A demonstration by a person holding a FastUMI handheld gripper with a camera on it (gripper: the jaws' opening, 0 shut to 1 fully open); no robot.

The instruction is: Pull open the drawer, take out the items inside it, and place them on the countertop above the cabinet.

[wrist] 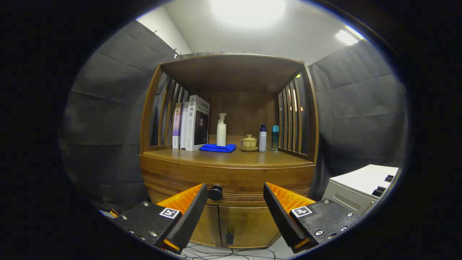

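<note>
Here the gripper (pixel 235 195) gapes wide, seemingly short of the closed drawer's knob (pixel 215 192) below the countertop (pixel 231 159) edge.

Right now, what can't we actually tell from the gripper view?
- Drawer contents: the drawer is shut, its wooden front hides everything inside.
- Knob: partly covered by the left finger of the open gripper; contact unclear.
- Lower cabinet doors: sides blocked by both fingers.
- Books behind the front one: only spines show.
- Grey unit beside the cabinet: cut off, what it is unclear.
</note>
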